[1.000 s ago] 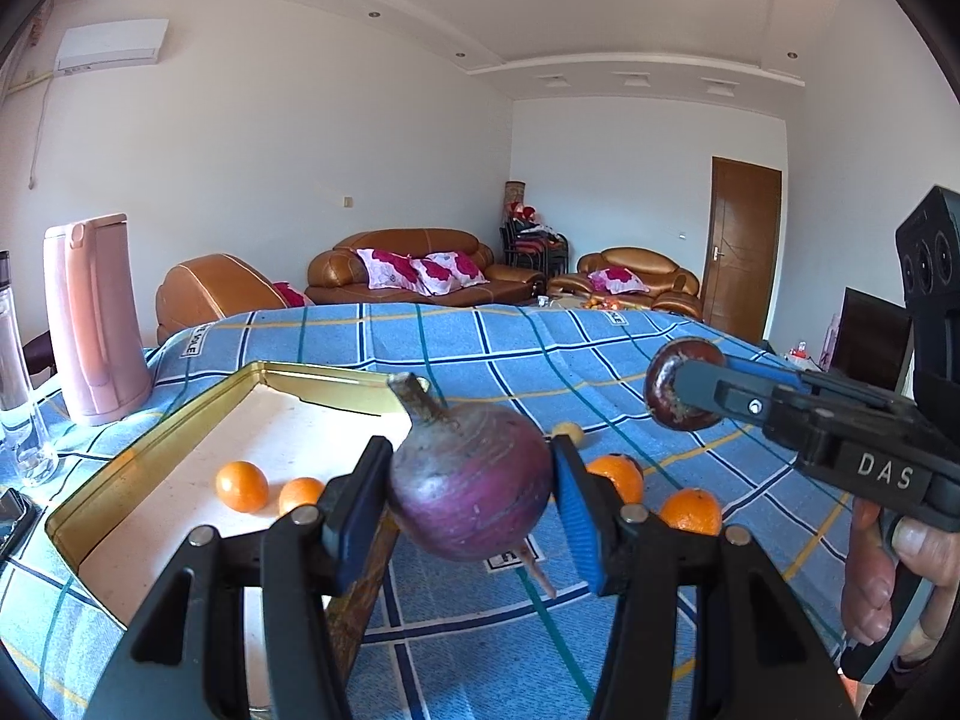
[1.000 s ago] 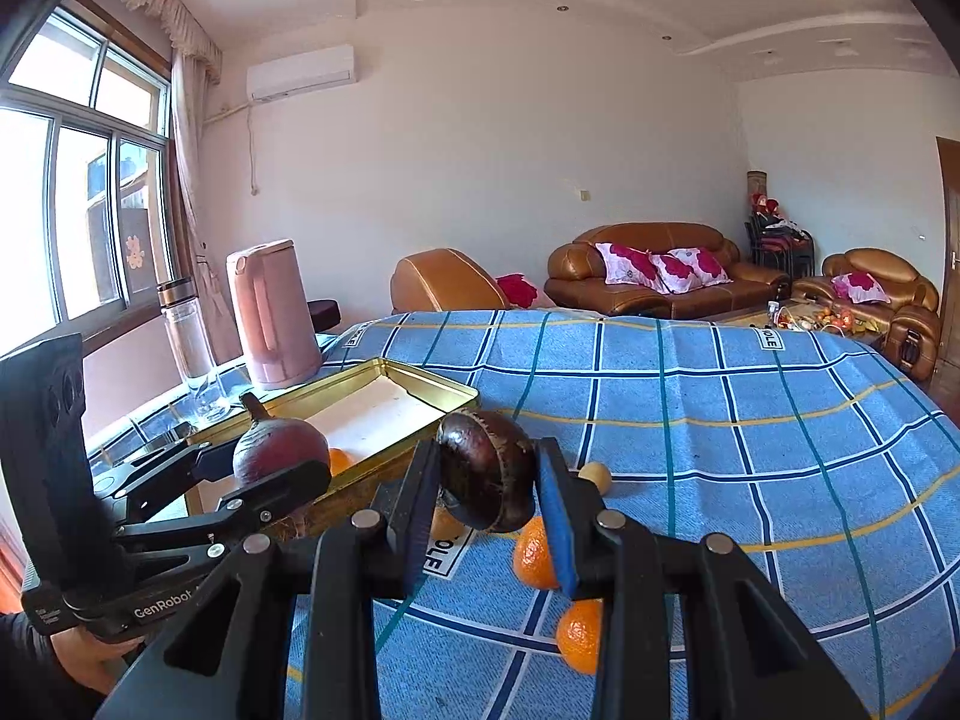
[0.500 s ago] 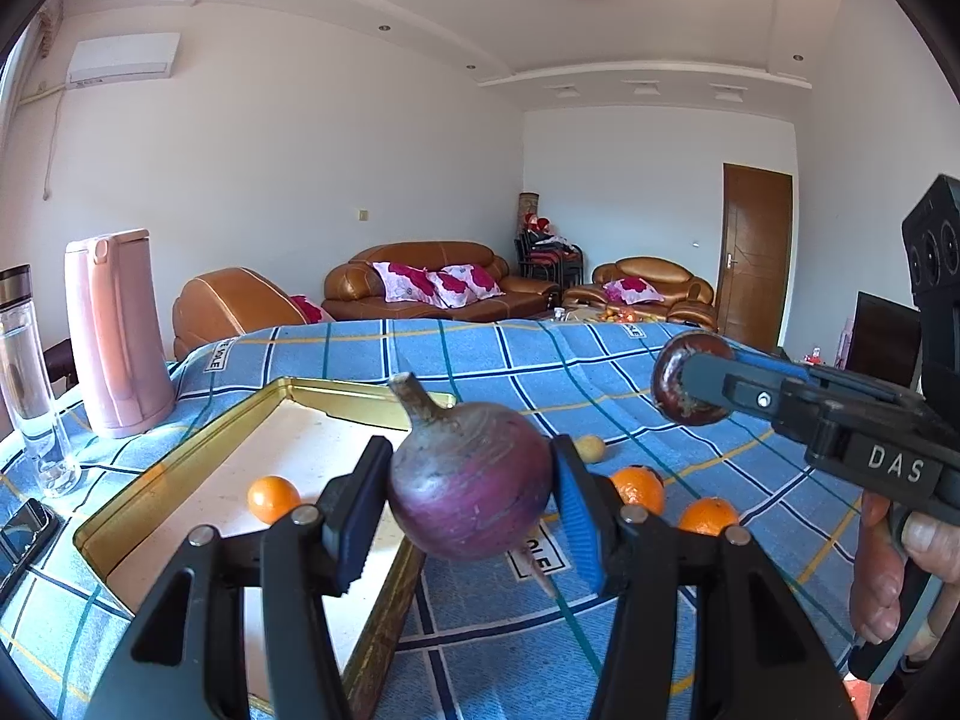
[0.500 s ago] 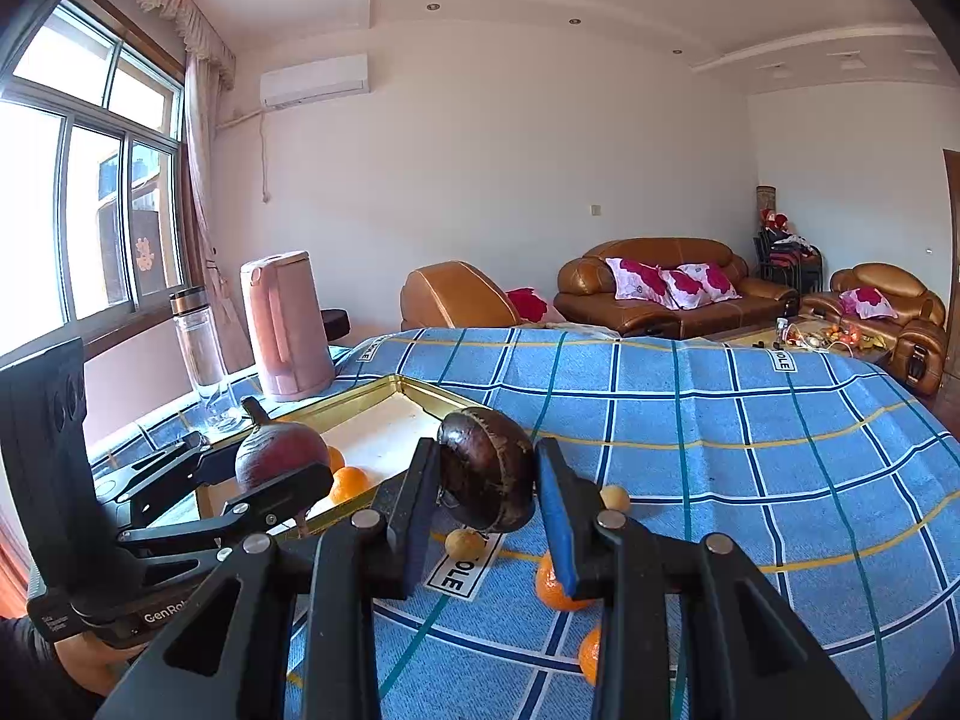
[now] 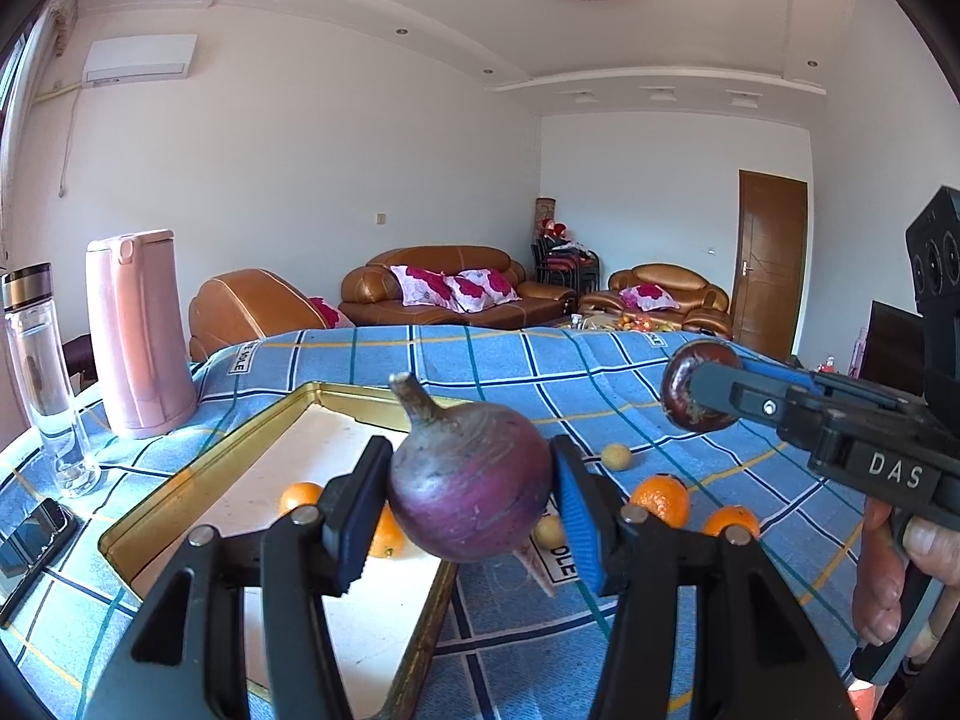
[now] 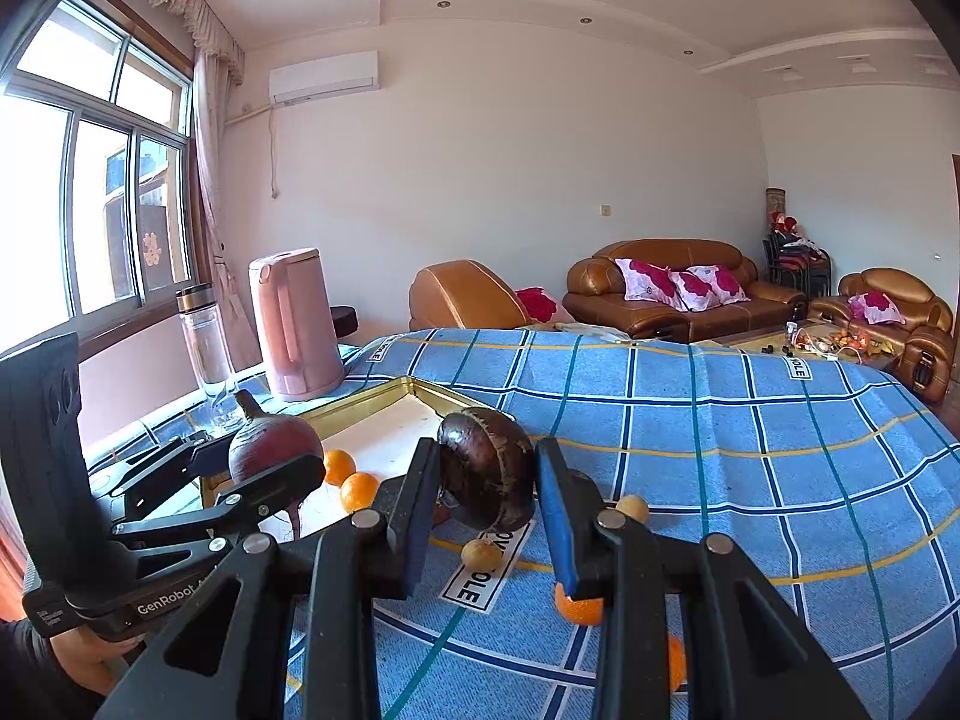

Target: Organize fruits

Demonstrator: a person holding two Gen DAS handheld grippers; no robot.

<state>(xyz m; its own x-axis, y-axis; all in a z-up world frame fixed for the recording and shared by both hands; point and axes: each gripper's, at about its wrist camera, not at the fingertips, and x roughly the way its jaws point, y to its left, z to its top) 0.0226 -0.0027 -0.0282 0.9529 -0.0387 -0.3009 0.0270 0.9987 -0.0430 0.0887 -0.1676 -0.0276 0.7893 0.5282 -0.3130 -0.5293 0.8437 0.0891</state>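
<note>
While the left gripper (image 5: 471,507) clamps a purple root vegetable (image 5: 469,480) above the gold tray (image 5: 180,495), two oranges (image 5: 300,495) lie in that tray and others (image 5: 660,498) on the blue checked cloth (image 5: 600,384). From the right wrist, the right gripper (image 6: 485,492) pinches a dark brown round fruit (image 6: 487,468) over the cloth, beside the tray's near corner.

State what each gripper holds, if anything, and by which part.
The left gripper clamps the purple root vegetable across its round middle, stem upward. The right gripper clamps the dark brown fruit by its sides.
</note>
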